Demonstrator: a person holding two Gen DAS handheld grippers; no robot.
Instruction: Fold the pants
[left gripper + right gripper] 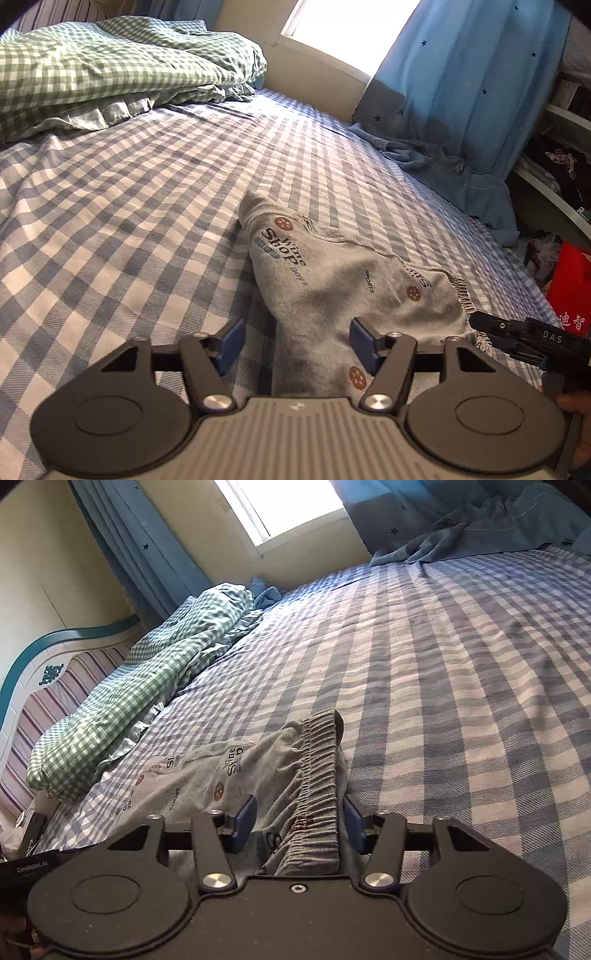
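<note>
I see the grey printed pants [332, 291] lying bunched on the checked bed sheet [129, 221], spread ahead of both sets of jaws. My left gripper [297, 343] stands open with the cloth under and between its blue pads, not pinched. My right gripper [301, 823] is open too, its pads either side of the ribbed waistband [319, 775].
</note>
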